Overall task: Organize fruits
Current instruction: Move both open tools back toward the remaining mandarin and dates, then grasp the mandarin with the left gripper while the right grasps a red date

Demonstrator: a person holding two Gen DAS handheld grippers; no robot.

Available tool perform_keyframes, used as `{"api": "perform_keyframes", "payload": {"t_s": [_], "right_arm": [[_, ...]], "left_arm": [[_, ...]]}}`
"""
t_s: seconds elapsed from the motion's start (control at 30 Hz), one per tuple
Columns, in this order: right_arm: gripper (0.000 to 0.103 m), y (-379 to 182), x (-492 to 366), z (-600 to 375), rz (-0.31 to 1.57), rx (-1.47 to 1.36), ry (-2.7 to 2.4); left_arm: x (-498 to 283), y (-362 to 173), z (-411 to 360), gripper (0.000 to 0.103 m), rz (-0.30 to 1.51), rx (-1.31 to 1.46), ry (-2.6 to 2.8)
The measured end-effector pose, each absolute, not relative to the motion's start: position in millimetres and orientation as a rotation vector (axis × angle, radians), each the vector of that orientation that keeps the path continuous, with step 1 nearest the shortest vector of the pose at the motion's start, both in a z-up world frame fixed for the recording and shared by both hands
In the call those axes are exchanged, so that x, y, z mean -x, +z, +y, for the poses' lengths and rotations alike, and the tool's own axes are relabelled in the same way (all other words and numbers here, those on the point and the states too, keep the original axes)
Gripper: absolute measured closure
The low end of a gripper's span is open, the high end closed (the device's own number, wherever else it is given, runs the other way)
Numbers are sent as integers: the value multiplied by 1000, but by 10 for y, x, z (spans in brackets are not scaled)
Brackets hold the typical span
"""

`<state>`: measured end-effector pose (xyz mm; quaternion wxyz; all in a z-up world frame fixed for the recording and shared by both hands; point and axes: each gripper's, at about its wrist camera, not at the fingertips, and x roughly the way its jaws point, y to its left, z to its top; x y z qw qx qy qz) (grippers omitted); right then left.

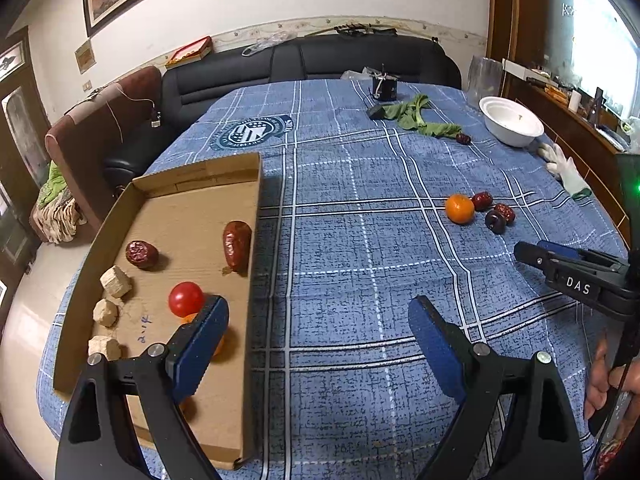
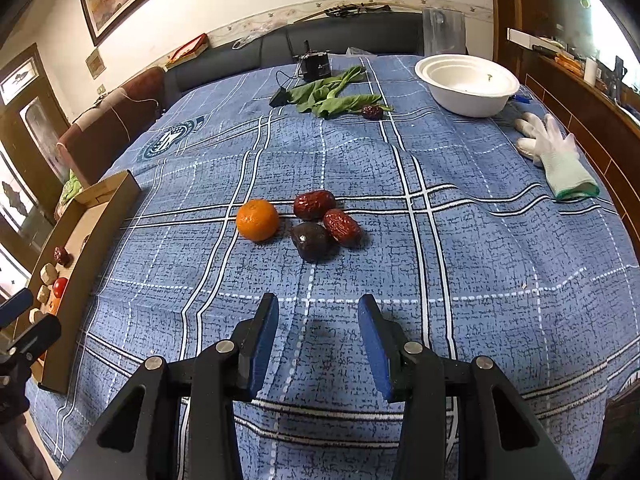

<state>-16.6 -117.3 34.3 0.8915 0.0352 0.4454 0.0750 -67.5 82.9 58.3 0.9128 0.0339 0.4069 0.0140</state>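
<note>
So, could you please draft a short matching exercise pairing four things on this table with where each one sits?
Things:
1. red tomato
2. orange
3. white bowl
4. white glove

Places:
A. far right corner of the table
B. inside the cardboard tray
C. right edge, nearer than the bowl
D. on the cloth beside three dark fruits

Pairs: 1-B, 2-D, 3-A, 4-C

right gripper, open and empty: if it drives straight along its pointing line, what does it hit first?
Probably the bare blue tablecloth just ahead of the right gripper. Beyond that, roughly in line, the dark fruit comes first in the cluster. Depth is uncertain.
</note>
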Motion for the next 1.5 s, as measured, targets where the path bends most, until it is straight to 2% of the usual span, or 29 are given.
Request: {"api": "perform_keyframes", "payload": {"t_s": [0.6,0.87,1.03,1.17,1.2,1.23,1.27,1.3,1.5], "right_arm": [[56,496,-205,-1393,887,-66,99],[57,366,-355,-1485,886,-137,142],[58,295,-427,-1434,893,-142,187],[58,260,-464,-1394,891,-146,214],[62,257,-461,-1391,892,-148,223],[72,259,-456,-1391,893,-143,228],[75,271,-446,-1390,891,-128,221],[79,282,-440,-1399,892,-112,199],[79,295,-417,-1532,892,-101,121]], "left_arm": [[388,472,746,12,886,-24,-15],[-98,528,474,12,868,30,-125],[-575,346,327,13,928,190,-206],[-789,200,147,25,951,182,-242],[-815,162,110,31,959,166,-245],[-832,122,85,36,965,156,-261],[-838,98,77,41,962,159,-287],[-828,86,81,42,953,168,-311],[-776,103,17,42,890,89,-322]]}}
